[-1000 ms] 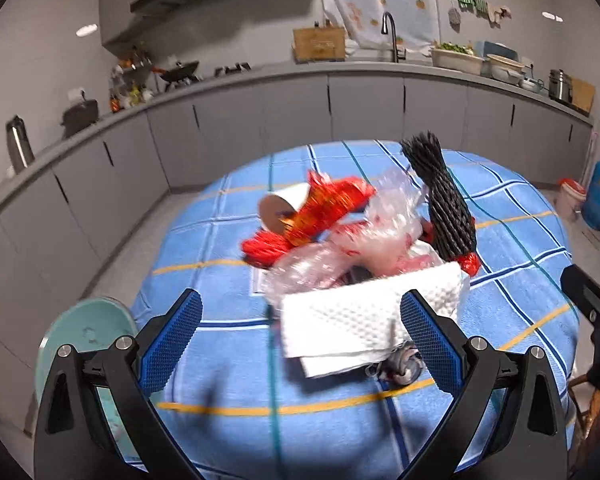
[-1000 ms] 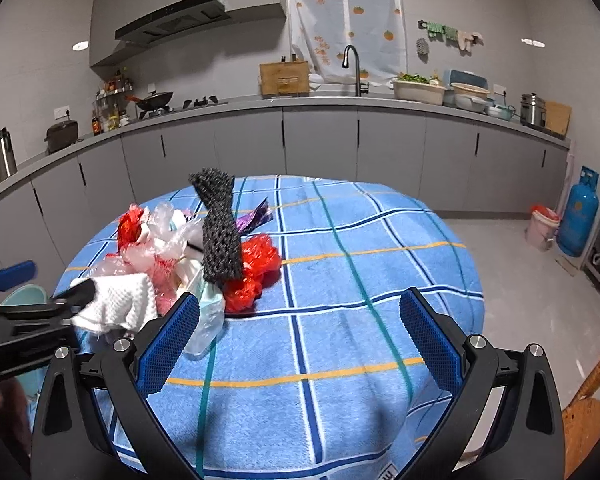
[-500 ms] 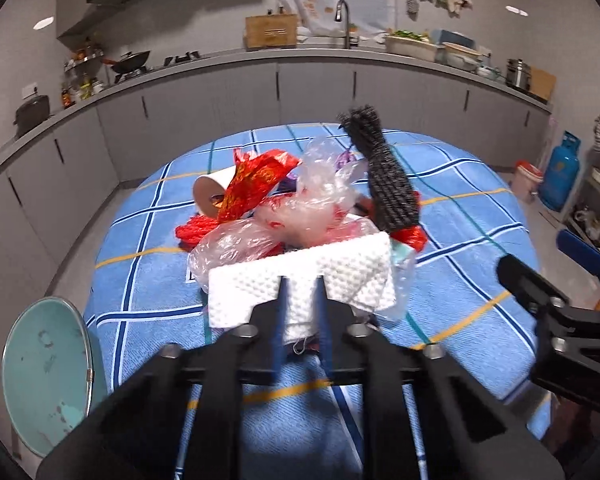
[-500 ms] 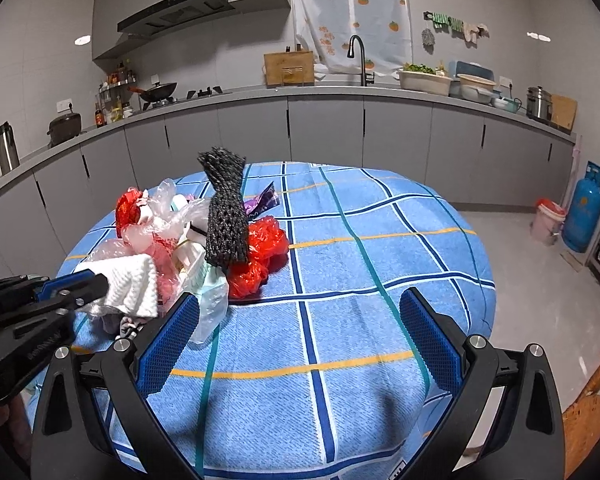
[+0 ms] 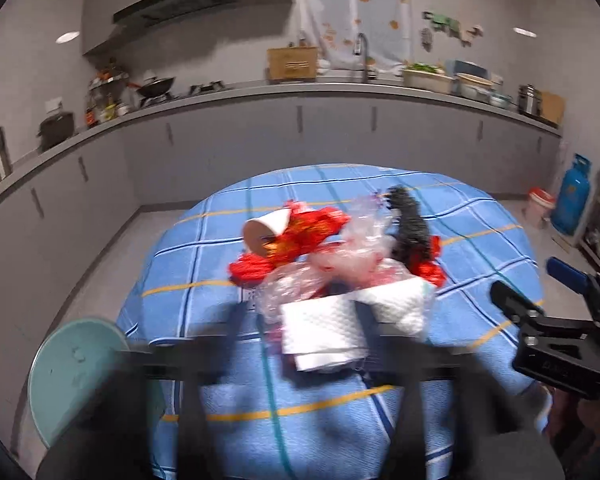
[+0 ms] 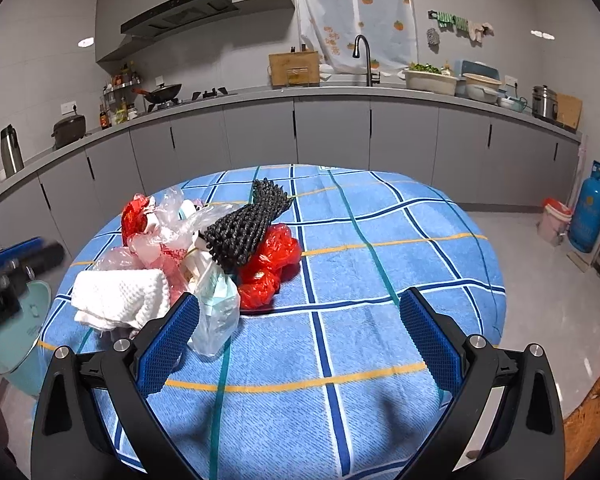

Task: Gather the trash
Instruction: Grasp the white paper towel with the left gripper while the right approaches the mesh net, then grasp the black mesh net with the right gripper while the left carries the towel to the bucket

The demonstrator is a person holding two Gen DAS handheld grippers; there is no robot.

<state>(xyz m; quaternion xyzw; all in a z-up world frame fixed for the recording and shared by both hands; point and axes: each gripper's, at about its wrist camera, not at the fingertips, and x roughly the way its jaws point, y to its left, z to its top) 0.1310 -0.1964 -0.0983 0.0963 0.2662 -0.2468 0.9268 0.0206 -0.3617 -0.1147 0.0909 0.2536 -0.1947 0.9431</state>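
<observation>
A heap of trash lies on the blue checked table (image 6: pixel 380 280): a white paper towel (image 5: pixel 324 328) (image 6: pixel 120 296) at the near edge, clear plastic bags (image 6: pixel 172 232), red wrappers (image 6: pixel 272 256), a black foam net (image 6: pixel 244 228) and a paper cup (image 5: pixel 264 228). My left gripper is motion-blurred in its own view, a dark smear in front of the towel, so its jaws cannot be read. In the right wrist view it (image 6: pixel 24 256) sits at the left edge, away from the towel. My right gripper (image 6: pixel 300 340) is open and empty above the table's near side.
A teal round bin (image 5: pixel 76 376) (image 6: pixel 20 332) stands by the table's left edge. Grey kitchen cabinets and a counter run behind. A blue gas cylinder (image 6: pixel 588 208) and a small bucket stand at the right. A wicker chair edge (image 6: pixel 588 424) shows at the lower right.
My left gripper shut on the paper towel half a second ago; now it has pulled back and blurs, and the towel lies on the table. The black net has tipped over.
</observation>
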